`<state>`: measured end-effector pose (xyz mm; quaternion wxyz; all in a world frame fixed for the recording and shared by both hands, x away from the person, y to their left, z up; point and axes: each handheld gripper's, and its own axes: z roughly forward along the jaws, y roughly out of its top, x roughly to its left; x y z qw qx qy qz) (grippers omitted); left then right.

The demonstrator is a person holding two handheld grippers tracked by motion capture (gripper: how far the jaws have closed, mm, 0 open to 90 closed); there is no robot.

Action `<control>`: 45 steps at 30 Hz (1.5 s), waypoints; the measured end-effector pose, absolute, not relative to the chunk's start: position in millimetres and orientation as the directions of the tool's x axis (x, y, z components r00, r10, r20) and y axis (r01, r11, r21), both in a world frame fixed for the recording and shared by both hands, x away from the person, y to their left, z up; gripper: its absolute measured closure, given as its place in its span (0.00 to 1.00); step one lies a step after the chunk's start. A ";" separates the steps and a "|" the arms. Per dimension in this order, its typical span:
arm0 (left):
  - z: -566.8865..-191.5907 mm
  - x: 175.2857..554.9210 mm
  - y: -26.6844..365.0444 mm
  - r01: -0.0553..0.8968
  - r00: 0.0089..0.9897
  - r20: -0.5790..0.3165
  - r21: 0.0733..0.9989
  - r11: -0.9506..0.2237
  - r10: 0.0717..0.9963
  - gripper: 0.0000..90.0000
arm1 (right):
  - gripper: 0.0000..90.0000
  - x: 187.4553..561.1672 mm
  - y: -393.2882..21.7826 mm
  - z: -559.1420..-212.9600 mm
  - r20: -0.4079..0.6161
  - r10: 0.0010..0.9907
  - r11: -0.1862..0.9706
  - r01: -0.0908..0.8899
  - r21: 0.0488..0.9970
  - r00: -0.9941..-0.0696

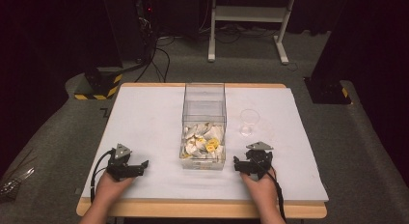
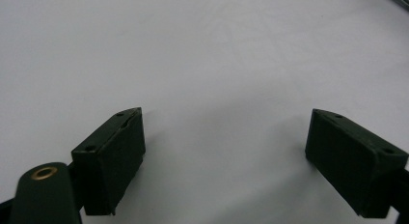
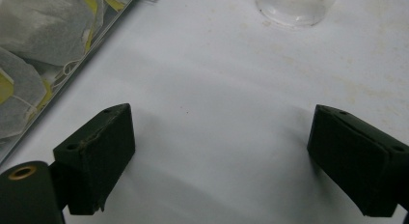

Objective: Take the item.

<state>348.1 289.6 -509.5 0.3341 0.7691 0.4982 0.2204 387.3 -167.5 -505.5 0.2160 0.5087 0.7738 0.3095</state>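
Both tongs sit spread w/ nothing between the jaws. Left tongs [image 1: 140,164] rest low on the white worktop [image 1: 144,118], near the front edge, well to the left of the clear box [image 1: 204,105]; in the left gripper view [image 2: 225,137] the two black jaws stand wide apart over bare white surface. Right tongs [image 1: 239,164] lie on the worktop just right of the box's near corner, also by the front edge; in the right gripper view [image 3: 222,137] jaws are wide, bare worktop between them, box wall at the top left and the cup base at the top.

Tea bags [image 1: 203,142] fill the near end of the clear box, mid worktop: white pouches w/ yellow tags, piled loosely, strings showing. In the right gripper view the tea bags [image 3: 34,45] press up against the see-through wall. Box is long, runs front to back, far half looks bare. Right tongs are closer to the bags than the left ones; neither touches the box.

Clear plastic cup [image 1: 249,121] stands upright just right of the box, beyond the right tongs, apart from both; its base [image 3: 292,7] looks bare inside.

A person's hand [image 1: 110,188] holds the left tongs, another hand [image 1: 258,183] the right; black cables trail back off the front edge.

Beyond the worktop: grey carpet, a white frame stand [image 1: 248,21], a yellow-black striped base [image 1: 99,86] at far left.
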 end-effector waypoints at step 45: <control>-509.4 348.8 289.9 0.619 0.410 0.005 0.733 -0.282 0.912 0.16 | 0.14 376.3 -174.3 -481.3 0.006 0.911 0.265 0.596 0.758 -0.412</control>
